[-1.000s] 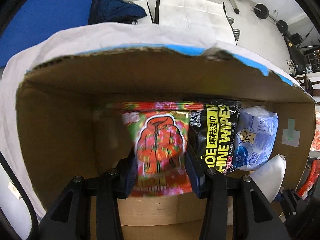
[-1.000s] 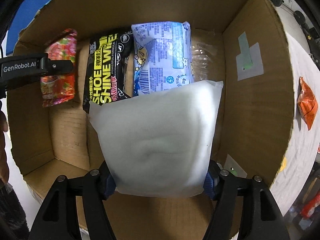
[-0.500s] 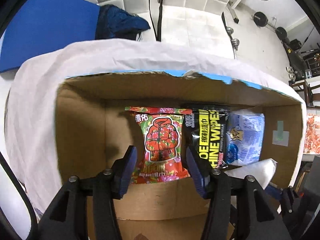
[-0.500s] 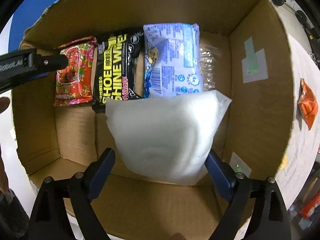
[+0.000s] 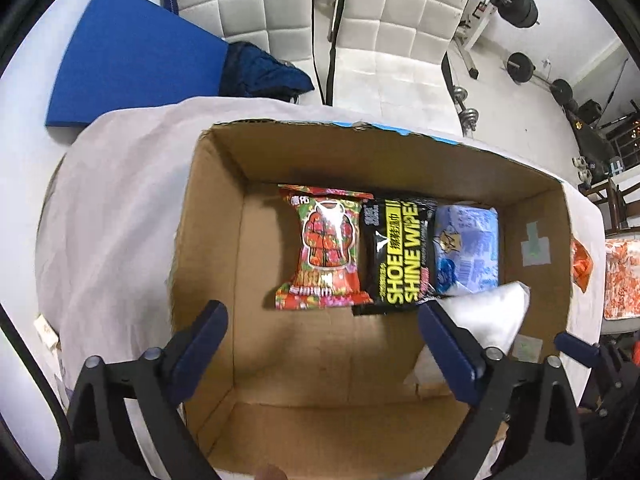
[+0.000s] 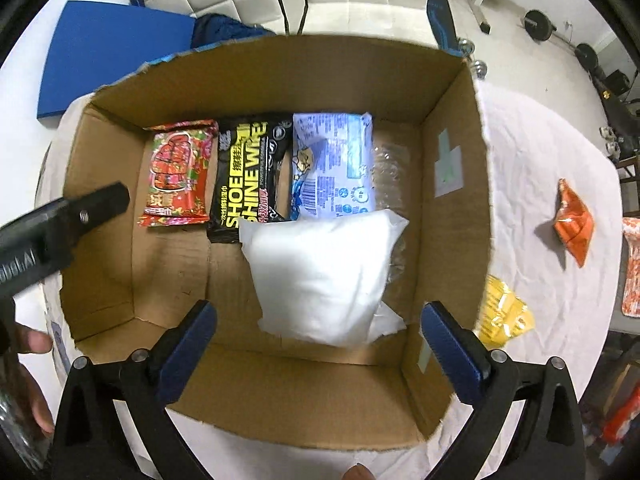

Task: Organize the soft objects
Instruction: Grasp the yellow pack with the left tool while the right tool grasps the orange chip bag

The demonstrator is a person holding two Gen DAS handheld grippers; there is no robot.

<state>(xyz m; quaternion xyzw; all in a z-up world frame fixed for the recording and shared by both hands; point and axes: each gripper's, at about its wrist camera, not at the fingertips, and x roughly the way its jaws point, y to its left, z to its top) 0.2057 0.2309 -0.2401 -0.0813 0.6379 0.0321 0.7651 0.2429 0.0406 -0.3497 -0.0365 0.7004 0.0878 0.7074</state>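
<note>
both grippers hang above the cardboard box (image 6: 452,92) with nothing held: the left gripper (image 5: 322,332) and the right gripper (image 6: 318,334) each show their jaws spread wide. inside, a red floral packet (image 6: 178,178), a black pack reading "shoe shine wipes" (image 6: 250,178) and a blue wipes pack (image 6: 334,168) lie side by side, with a white soft pack (image 6: 324,272) partly over the last two. the packing step looks part done; next likely calls for fetching the orange packet (image 6: 574,222) or yellow packet (image 6: 502,314) on the cloth.
</note>
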